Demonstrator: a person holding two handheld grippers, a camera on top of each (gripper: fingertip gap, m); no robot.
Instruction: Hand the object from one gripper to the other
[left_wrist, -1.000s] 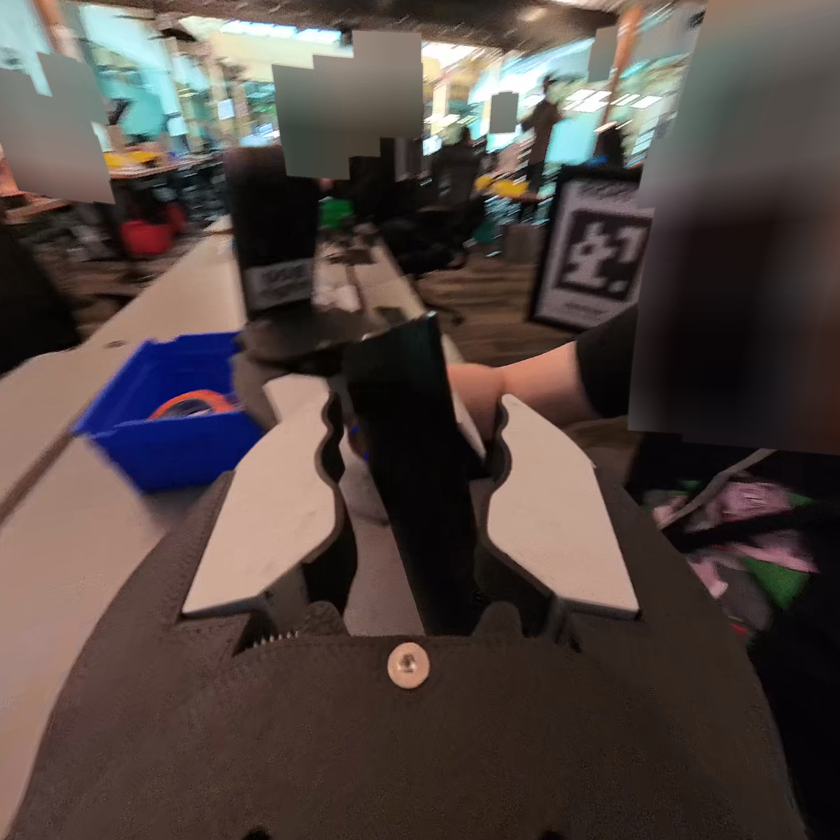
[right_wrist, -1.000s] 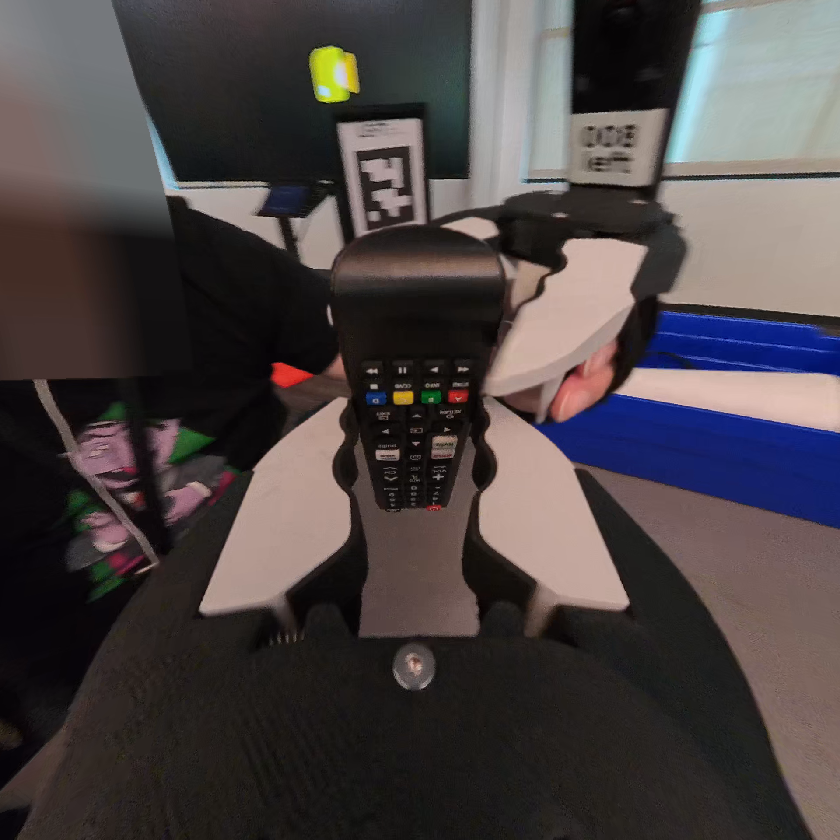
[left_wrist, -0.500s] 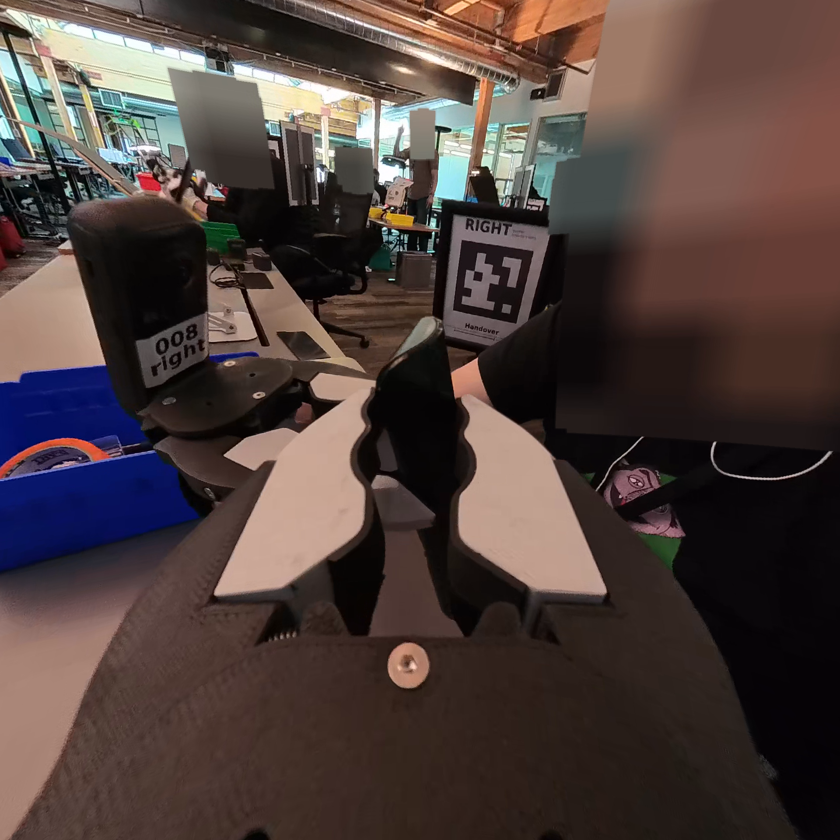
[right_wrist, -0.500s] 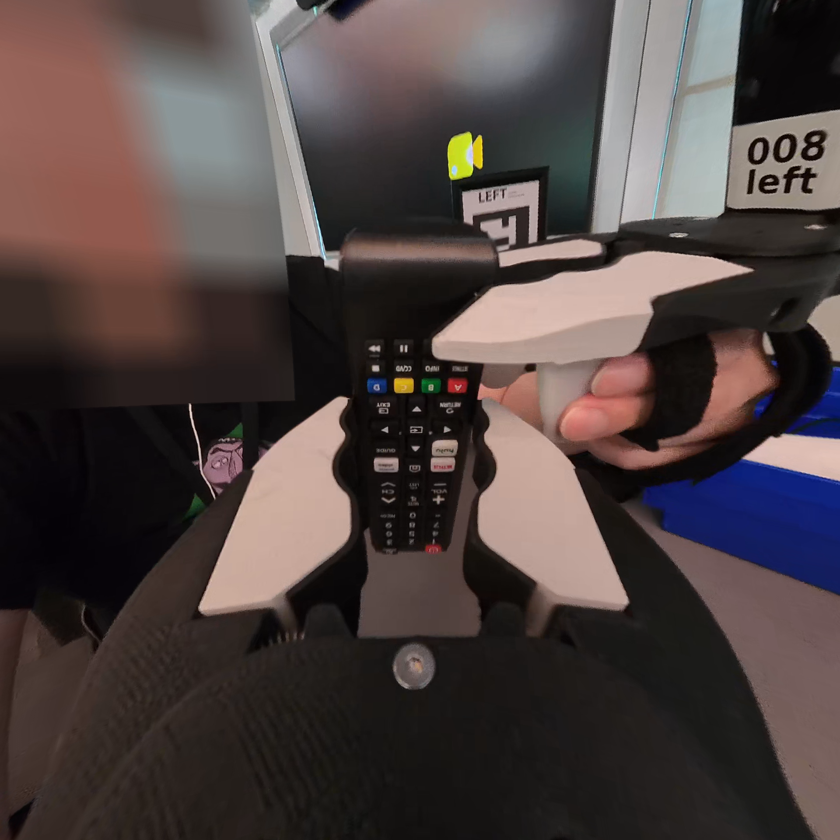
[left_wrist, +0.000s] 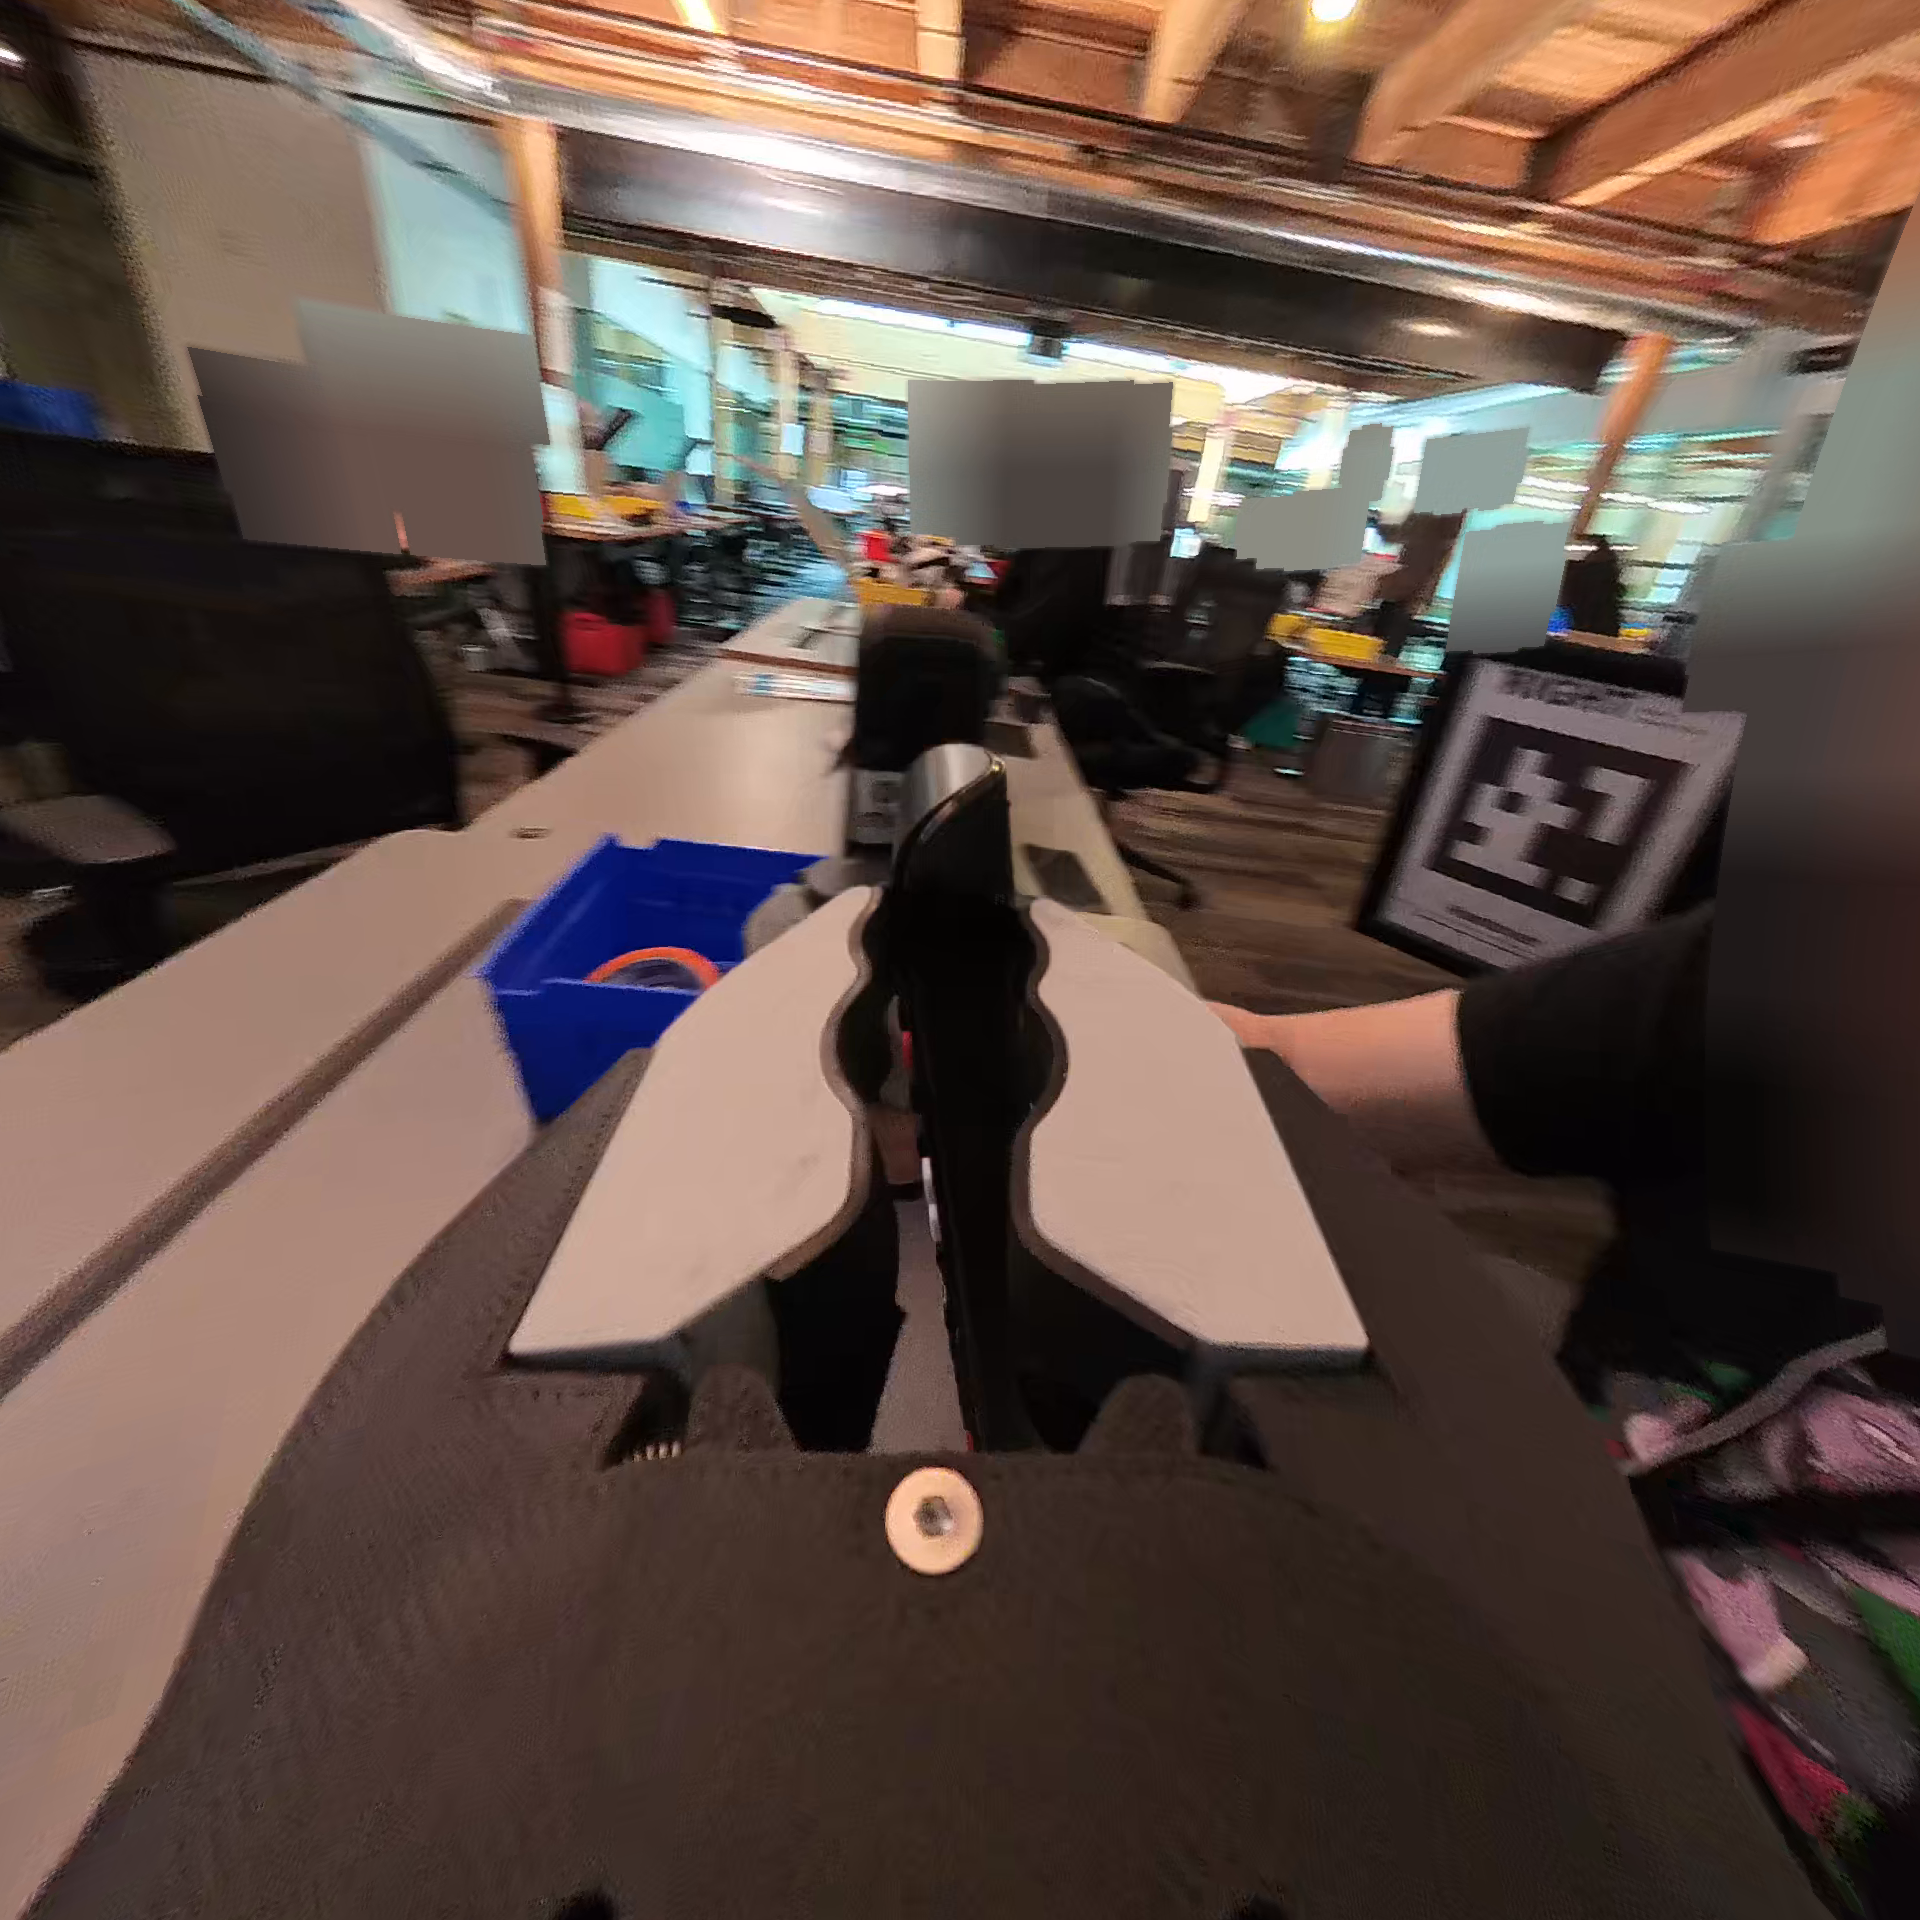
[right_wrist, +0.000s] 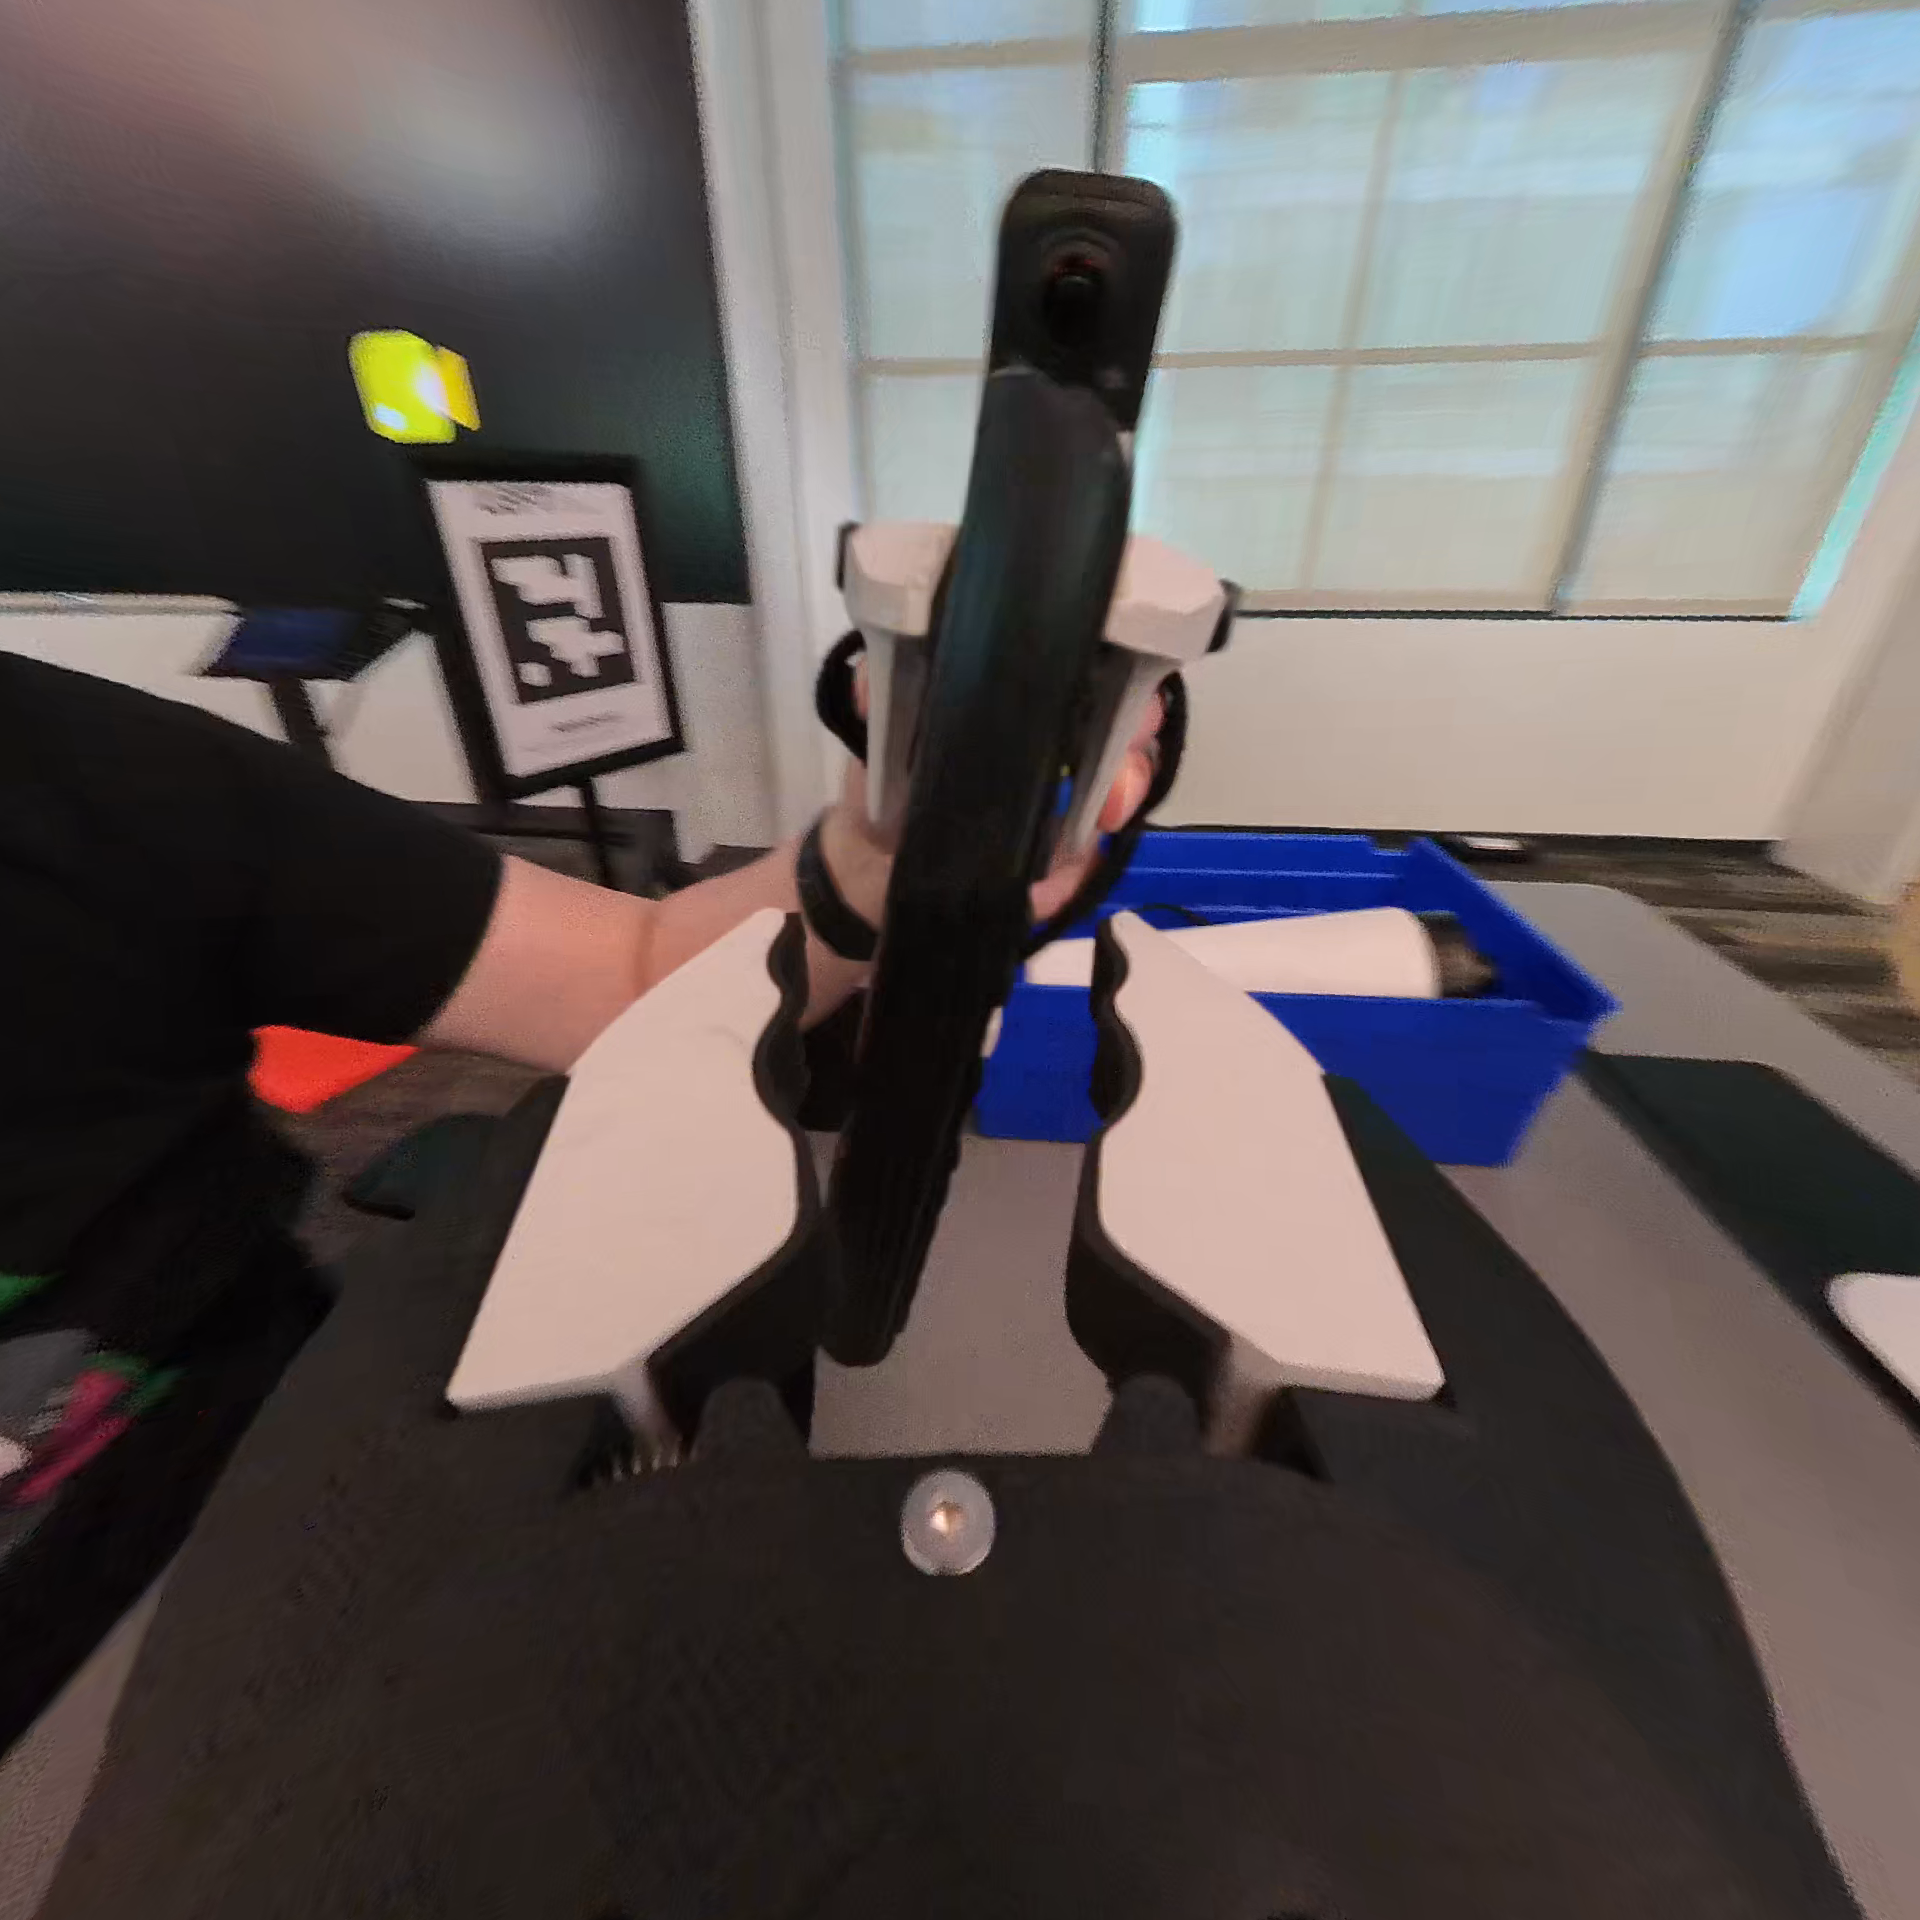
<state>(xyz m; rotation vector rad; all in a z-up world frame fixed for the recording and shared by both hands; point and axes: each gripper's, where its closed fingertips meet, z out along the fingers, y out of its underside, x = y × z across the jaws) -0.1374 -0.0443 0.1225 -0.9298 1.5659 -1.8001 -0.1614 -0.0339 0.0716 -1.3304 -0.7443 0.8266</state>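
Gripping the black remote control (left_wrist: 961, 1049) edge-on, the left gripper (left_wrist: 945, 940) is pressing its two white fingers (left_wrist: 727, 1132) against the remote's flat sides, where a second ago they were standing apart around it. In the right wrist view, the right gripper (right_wrist: 945, 971) is now sitting wide, its fingers (right_wrist: 665, 1132) clear of the remote (right_wrist: 997, 727) on both sides; half a second ago they were clamped on its narrow edges with the button face showing. That face is now turned away, and only the thin edge and dark back are showing.

The remote's long axis is running along the right gripper's fingers, from low between them up and forward, leaning slightly right, its far end rising above the left gripper (right_wrist: 1023, 582), which is clasping it farther out. A person's hand (right_wrist: 852, 862) is holding that gripper from behind.

Beyond the right gripper's right finger, a blue bin (right_wrist: 1455, 1039) is sitting on the grey table (right_wrist: 1704, 1174). Left of the left gripper's fingers, another blue bin (left_wrist: 623, 935) is holding an orange-rimmed tape roll (left_wrist: 655, 966). Farther off, framed marker signs (right_wrist: 566, 623) are standing.
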